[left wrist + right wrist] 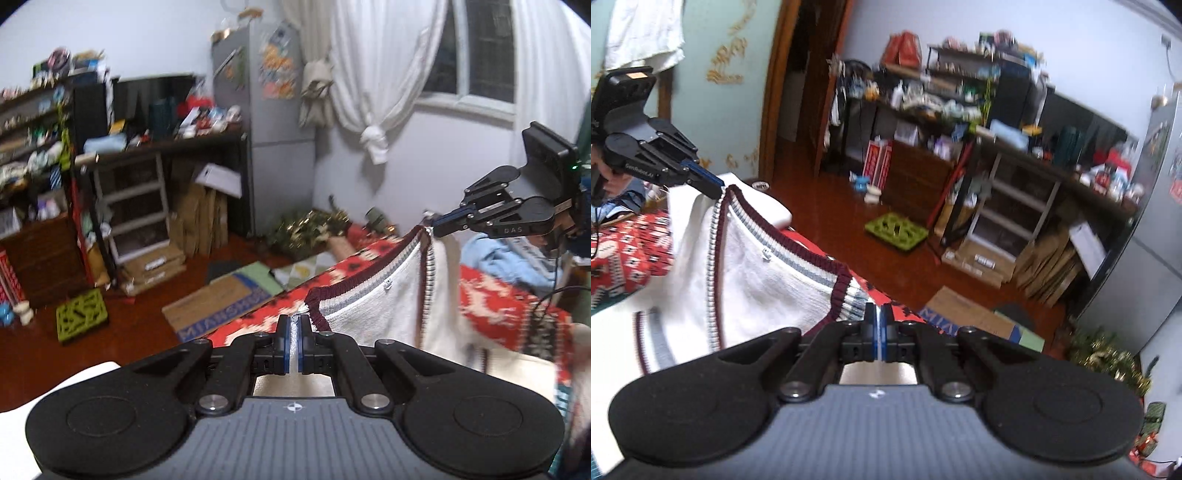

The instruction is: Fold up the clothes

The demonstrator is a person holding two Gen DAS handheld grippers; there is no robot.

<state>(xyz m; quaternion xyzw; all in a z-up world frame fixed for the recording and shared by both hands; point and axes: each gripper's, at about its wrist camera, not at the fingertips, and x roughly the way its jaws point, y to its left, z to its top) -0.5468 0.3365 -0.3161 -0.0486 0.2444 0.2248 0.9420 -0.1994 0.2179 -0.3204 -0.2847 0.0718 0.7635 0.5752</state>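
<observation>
A red patterned blanket (491, 299) covers the surface at the lower right of the left wrist view and the left edge of the right wrist view, and above it hangs a white knitted sweater (376, 306) with a maroon and grey striped edge, stretched between the two grippers. The left gripper (294, 345), at the bottom centre of its own view, is clamped on one corner of the striped edge; the right gripper (878, 334) is clamped on the other corner. Each shows in the other's view: the right at the middle right, the left at the upper left, both pinching the edge. Behind lie a dark red floor (827, 206), cluttered shelves (33, 155), a desk (162, 144), flat cardboard boxes (218, 302) and a green crate (81, 314). Only the left wrist view shows the window (476, 48), white knotted curtain (373, 88) and a full grey fridge (273, 125). Only the right wrist view shows a brown doorway (809, 74) and pale green wall (713, 74)
</observation>
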